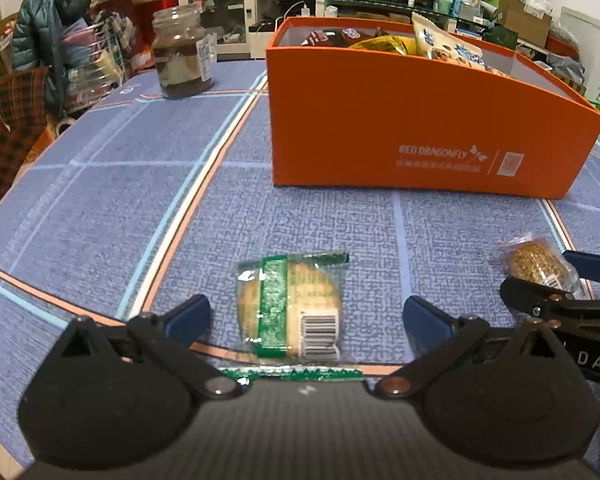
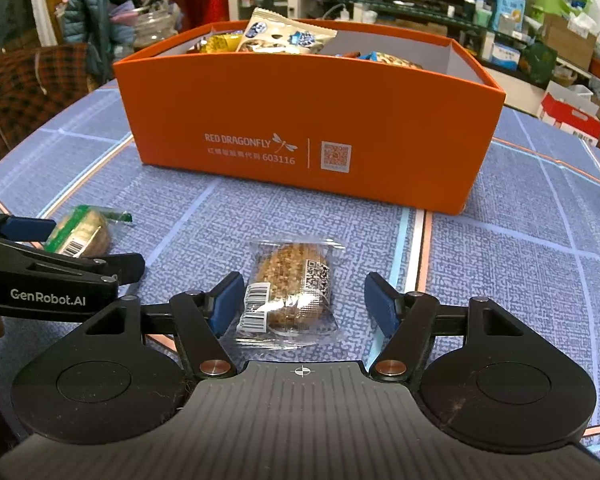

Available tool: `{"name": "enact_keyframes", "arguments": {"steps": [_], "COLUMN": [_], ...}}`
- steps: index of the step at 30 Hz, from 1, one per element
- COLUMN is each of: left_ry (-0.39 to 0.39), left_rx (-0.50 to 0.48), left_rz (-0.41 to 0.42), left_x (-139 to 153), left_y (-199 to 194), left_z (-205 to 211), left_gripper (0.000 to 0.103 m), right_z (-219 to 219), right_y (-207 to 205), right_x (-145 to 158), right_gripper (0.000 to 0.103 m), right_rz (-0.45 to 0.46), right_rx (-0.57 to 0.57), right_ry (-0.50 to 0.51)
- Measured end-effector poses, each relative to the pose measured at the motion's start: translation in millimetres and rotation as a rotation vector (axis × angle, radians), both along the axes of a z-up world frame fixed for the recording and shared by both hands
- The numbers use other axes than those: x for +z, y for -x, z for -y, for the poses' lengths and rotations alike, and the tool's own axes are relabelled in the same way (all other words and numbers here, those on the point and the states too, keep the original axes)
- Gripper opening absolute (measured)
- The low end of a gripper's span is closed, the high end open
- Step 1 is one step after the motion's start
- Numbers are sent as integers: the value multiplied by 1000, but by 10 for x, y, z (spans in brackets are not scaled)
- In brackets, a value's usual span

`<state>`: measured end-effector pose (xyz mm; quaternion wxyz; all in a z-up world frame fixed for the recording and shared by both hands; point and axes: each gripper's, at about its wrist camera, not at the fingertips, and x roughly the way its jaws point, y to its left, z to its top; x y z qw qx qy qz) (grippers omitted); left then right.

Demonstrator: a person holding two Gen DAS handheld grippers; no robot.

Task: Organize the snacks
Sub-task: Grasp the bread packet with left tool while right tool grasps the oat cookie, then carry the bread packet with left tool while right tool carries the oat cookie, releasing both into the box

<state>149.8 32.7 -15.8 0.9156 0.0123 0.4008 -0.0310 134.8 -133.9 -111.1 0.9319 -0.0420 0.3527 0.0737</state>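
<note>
Two snacks lie on the blue tablecloth (image 1: pixel 100 200), both in front of the orange box (image 2: pixel 300 120), which already has snack bags in it.

The green-wrapped cookie (image 1: pixel 290 306) is in front of the box's left end. The left gripper (image 1: pixel 306 318) sits over it w/ jaws wide open, one blue pad on each side, not touching the pack.

The brown seed cake in clear wrap (image 2: pixel 290 294) is in front of the box's middle. The right gripper (image 2: pixel 304 302) is around it. Jaws open. The left pad is right up against the wrapper edge, can't tell if it touches; the right pad is apart from it. Not gripped yet.

How they'll handle, my guess:
- Both look small & light, easy to lift.
- Plastic wrap is shiny, prob slippery, and crinkles when pushed.
- The cookie & cake inside are prob crumbly, so squeeze soft or they break.
- Grab across the round middle, where the food is firm. Not the flat sealed ends, those are floppy & may slip out.
- Lift high enough to clear the box wall, then drop in a free spot, e.g. the box's right end looks less full
</note>
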Motion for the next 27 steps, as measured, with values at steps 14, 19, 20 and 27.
{"name": "enact_keyframes", "arguments": {"steps": [14, 19, 20, 27], "left_ry": [83, 63, 59, 91], "left_rx": [-77, -103, -110, -163], "left_rz": [12, 60, 72, 139], "left_x": [114, 242, 276, 570], "left_y": [61, 120, 131, 278], "left_z": [-119, -88, -67, 21], "left_gripper": [42, 42, 42, 42], "right_z": [-84, -64, -66, -66], "right_y": [-14, 6, 19, 173], "right_x": [62, 106, 128, 434], "right_gripper": [23, 21, 21, 21], "right_rz": [-23, -18, -9, 69], "right_rx": [14, 8, 9, 14], "right_ry": [16, 11, 20, 12]}}
